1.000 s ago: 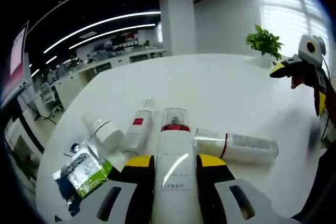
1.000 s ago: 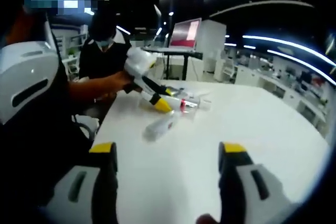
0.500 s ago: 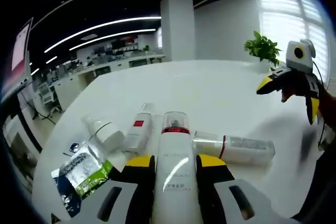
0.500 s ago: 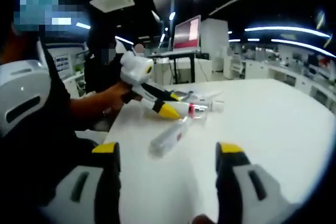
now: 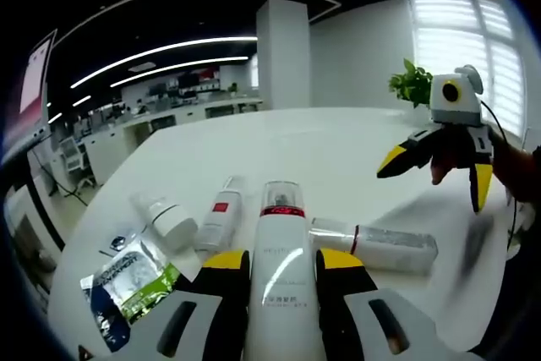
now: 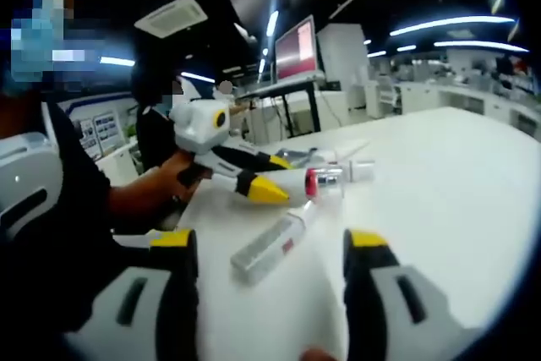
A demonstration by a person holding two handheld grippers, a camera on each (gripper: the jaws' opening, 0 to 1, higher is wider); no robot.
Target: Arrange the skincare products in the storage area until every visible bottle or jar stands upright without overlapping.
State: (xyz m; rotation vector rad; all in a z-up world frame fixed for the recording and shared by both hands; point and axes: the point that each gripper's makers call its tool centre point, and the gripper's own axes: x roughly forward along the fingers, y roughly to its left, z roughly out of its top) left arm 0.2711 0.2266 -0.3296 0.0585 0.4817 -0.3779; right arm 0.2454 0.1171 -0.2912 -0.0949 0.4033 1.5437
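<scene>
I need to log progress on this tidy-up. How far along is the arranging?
Nothing looks done yet: no bottle stands upright. In hand: the left gripper is shut on the white bottle with the red band, lying flat. Left: the clear tube, the small white bottle with a red label, the white jar-like bottle and a sachet all lie on the table. The right gripper is open, above the table.

both grippers, left gripper (image 5: 280,272) and right gripper (image 6: 270,247), have white moulded bodies with dark oval slots, black fingers (image 5: 226,293) capped in yellow, and the person wears a dark sleeve (image 6: 51,234).
</scene>
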